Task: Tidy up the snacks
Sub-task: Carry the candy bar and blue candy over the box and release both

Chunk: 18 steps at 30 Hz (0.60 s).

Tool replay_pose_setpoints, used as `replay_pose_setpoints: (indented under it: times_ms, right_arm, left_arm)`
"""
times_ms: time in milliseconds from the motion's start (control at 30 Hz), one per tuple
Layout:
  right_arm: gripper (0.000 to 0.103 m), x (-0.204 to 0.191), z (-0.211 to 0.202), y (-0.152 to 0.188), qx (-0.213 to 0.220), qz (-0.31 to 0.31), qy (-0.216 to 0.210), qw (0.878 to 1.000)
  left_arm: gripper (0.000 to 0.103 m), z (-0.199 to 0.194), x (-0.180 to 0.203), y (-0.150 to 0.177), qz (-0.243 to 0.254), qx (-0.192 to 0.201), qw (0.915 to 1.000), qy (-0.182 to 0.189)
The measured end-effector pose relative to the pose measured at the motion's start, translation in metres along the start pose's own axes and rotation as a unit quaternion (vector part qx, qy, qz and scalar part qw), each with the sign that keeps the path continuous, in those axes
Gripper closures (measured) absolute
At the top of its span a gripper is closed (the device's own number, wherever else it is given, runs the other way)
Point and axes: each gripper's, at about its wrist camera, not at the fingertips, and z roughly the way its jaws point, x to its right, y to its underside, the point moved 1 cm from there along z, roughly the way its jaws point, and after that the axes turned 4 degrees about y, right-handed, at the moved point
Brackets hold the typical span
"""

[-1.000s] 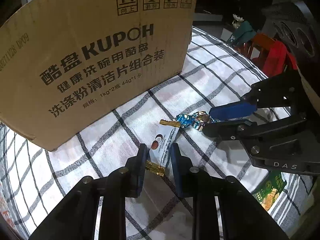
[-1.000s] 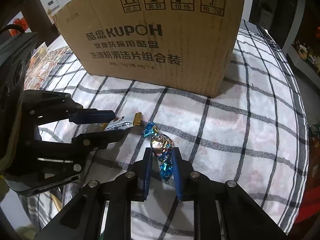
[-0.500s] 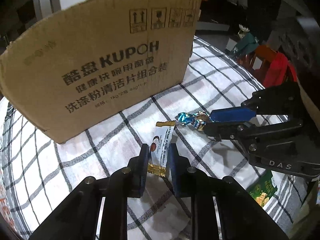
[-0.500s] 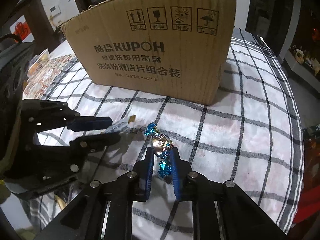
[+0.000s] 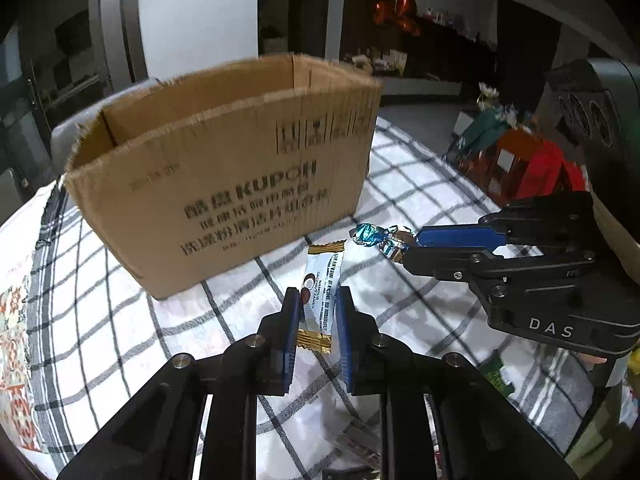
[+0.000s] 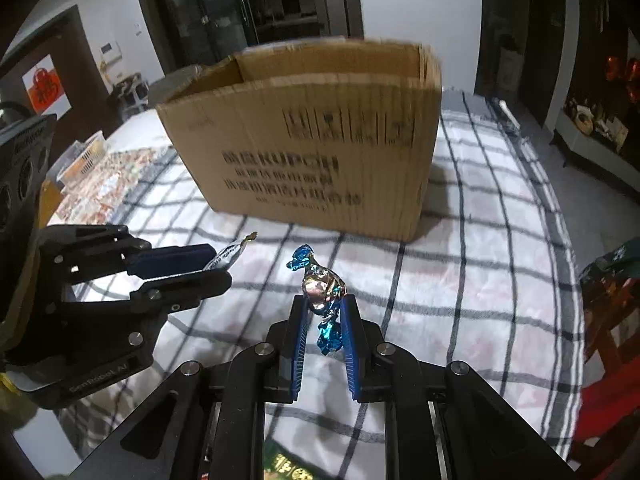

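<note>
Fingers (image 5: pixel 289 320): two candies (image 6: pixel 322 292), one box (image 5: pixel 224 184)

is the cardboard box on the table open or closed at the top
Open. Both wrist views look past the cardboard box's front rim onto its bare inner back wall, with no flaps over the top. Whether anything lies inside cannot be told.

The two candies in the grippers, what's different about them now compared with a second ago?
Both have been lifted off the checked tablecloth: the white candy bar in the left gripper, the blue foil candy in the right gripper. The cardboard box's open top now shows. Both jaws stay clamped; the box has not moved.
</note>
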Motion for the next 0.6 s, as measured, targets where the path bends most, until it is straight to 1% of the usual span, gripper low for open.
replay_pose_setpoints:
  times_ms: [233, 467, 600]
  right_arm:
    - [0.085, -0.008, -0.028, -0.017, 0.036, 0.004, -0.001, 0.999]
    - [0.085, -0.013, -0.047, -0.033, 0.063, 0.011, -0.001, 0.998]
    - [0.085, -0.013, -0.058, -0.049, 0.085, 0.015, 0.002, 0.996]
  left_arm:
    - [0.084, -0.033, 0.0, -0.013, -0.001, 0.037, 0.9993, -0.002]
    - [0.084, -0.065, -0.004, -0.035, 0.007, 0.077, 0.9968, -0.019]
    - [0.084, -0.08, -0.009, -0.049, 0.011, 0.098, 0.9947, -0.03]
